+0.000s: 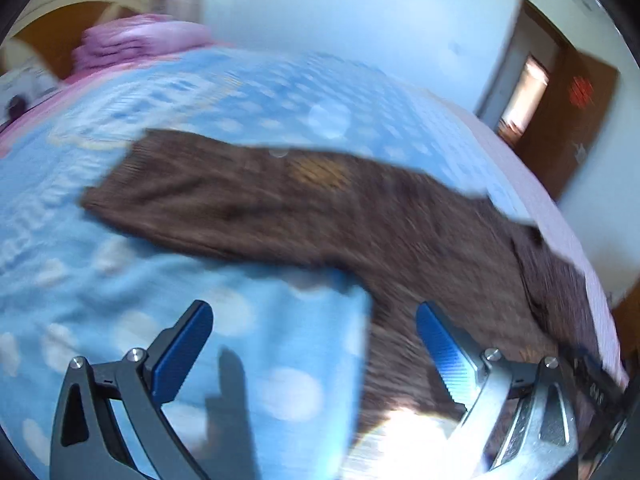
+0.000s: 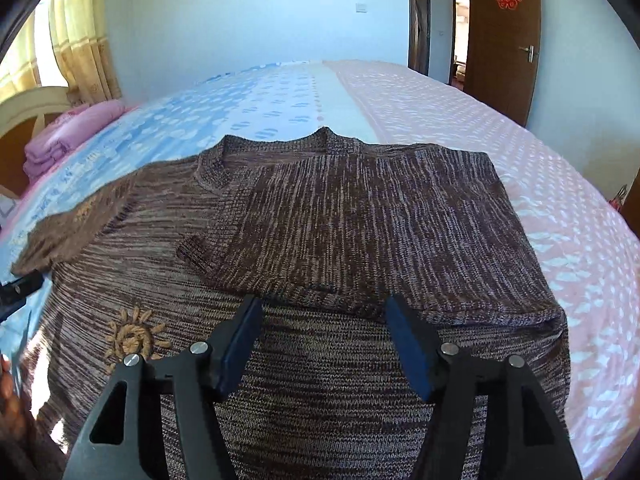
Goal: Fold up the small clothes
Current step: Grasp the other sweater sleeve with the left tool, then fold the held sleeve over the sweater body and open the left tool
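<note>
A small brown knit sweater [image 2: 320, 240] lies flat on the bed, its right side folded over the body. A sun motif [image 2: 134, 338] is stitched on its lower left. Its left sleeve [image 1: 248, 196] stretches out over the blue sheet in the blurred left wrist view. My right gripper [image 2: 322, 312] is open just above the sweater's middle, at the folded flap's edge. My left gripper [image 1: 314, 312] is open above the sheet beside the sleeve, empty. Its tip also shows in the right wrist view [image 2: 18, 290].
The bed has a blue spotted sheet [image 2: 240, 100] on the left and a pink one [image 2: 540, 184] on the right. Folded pink bedding [image 2: 60, 136] lies by the headboard. A brown door [image 2: 504, 40] stands open at the back right.
</note>
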Demonstrator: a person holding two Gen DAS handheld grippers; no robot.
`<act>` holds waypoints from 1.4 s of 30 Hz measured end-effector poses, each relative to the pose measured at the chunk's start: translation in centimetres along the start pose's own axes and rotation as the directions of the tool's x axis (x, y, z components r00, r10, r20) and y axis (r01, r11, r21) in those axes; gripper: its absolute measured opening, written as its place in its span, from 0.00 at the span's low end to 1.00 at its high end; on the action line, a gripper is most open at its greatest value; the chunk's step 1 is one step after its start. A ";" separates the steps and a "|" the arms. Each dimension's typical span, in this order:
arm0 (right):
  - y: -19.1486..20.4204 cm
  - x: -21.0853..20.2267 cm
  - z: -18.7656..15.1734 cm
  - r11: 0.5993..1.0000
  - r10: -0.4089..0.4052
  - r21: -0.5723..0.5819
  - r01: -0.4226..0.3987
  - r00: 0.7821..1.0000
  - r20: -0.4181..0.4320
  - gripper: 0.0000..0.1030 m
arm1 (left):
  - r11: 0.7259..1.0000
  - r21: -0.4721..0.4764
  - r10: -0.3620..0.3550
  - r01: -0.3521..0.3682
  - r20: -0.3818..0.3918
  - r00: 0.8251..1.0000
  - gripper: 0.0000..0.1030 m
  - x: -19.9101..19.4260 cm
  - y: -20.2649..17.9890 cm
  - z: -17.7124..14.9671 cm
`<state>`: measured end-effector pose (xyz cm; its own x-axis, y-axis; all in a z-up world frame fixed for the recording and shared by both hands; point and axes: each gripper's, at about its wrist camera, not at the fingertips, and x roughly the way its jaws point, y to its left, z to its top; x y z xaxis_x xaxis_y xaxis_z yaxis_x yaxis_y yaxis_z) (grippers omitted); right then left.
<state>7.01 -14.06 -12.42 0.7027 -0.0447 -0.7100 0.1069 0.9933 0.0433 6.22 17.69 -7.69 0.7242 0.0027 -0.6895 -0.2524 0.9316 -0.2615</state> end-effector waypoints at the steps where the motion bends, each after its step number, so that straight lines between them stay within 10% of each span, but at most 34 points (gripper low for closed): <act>1: -0.3 -0.1 0.0 1.000 0.014 0.014 -0.014 1.000 0.002 0.64 | 0.999 -0.038 0.018 -0.017 0.029 0.999 1.00 -0.5 1.3 0.8; 7: -0.2 0.0 -0.1 1.000 0.011 0.011 -0.011 1.000 0.003 0.64 | 0.965 -0.231 0.138 -0.128 0.030 0.990 0.97 0.6 8.0 5.0; 19: -0.6 -0.1 -0.1 0.999 0.026 0.022 -0.026 1.000 0.008 0.64 | 0.915 -0.398 0.085 -0.062 0.041 0.996 0.70 3.9 11.4 5.5; 23: -0.7 -0.2 -0.1 0.999 0.033 0.028 -0.033 0.999 0.011 0.64 | 0.918 -0.387 0.115 -0.089 0.044 0.992 0.44 4.2 11.8 5.7; 26: -0.8 -0.2 -0.1 0.999 0.040 0.032 -0.040 0.999 0.014 0.64 | 0.916 -0.399 0.063 -0.040 0.045 0.997 0.04 4.6 12.4 5.8; 28: -0.8 -0.2 -0.1 0.998 0.044 0.036 -0.044 0.999 0.015 0.64 | 0.915 -0.402 0.053 -0.033 0.040 0.998 0.04 4.8 12.4 6.0; 36: -1.1 -0.4 -0.3 0.997 0.059 0.047 -0.060 0.998 0.021 0.64 | 0.991 -0.135 0.018 0.001 0.140 0.990 0.04 3.0 3.6 8.2; 42: -1.3 -0.5 -0.3 0.996 0.072 0.059 -0.073 0.997 0.028 0.64 | 0.977 0.149 -0.171 0.151 0.131 0.976 0.04 1.5 -8.9 6.2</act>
<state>6.30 -15.28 -12.33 0.7278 0.0238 -0.6853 0.0967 0.9858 0.1369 13.53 11.69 -2.18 0.8346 -0.1088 -0.5399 -0.0415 0.9651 -0.2587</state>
